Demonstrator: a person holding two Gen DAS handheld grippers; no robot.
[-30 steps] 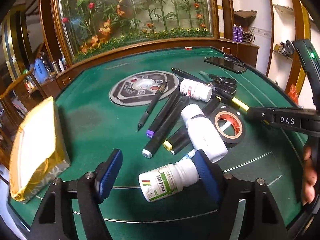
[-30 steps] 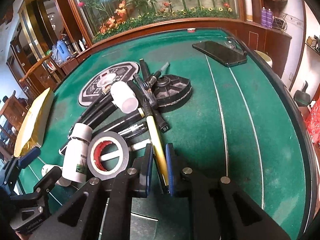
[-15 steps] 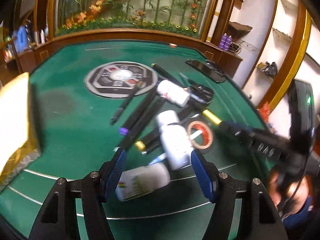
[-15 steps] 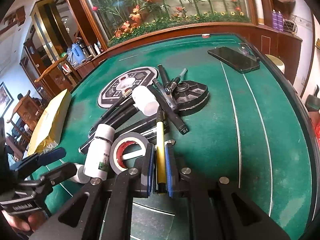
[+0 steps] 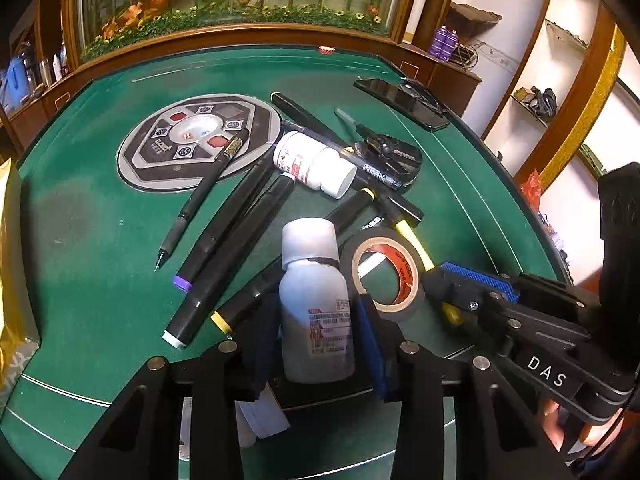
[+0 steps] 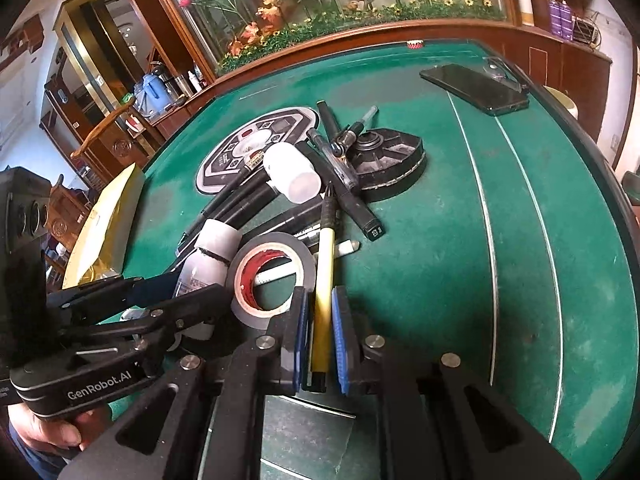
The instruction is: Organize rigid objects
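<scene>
A white bottle with a grey cap (image 5: 308, 240) lies between the fingers of my left gripper (image 5: 315, 308). The jaws are closing and the pads sit against the bottle's sides. In the right wrist view the left gripper (image 6: 192, 284) flanks the same bottle (image 6: 212, 248). My right gripper (image 6: 320, 300) is shut on a yellow pen (image 6: 324, 264), whose black tip points into the pile. A black tape roll with a red core (image 5: 384, 272) touches the bottle's right side. Just past the tape roll, my right gripper (image 5: 440, 292) reaches in from the right in the left wrist view.
On the green felt table (image 6: 440, 240) lie black markers (image 5: 236, 232), a thin pen (image 5: 200, 200), a second white bottle (image 5: 312, 164), a black fan-shaped piece (image 6: 388, 164) and a round panel (image 5: 196, 140). A phone (image 6: 476, 88) lies far right. A gold-wrapped box (image 6: 104, 216) stands left.
My left gripper has swung right from the green-label bottle to the grey-capped one and narrowed around it. The right gripper has kept its grip on the yellow pen and stayed put.
</scene>
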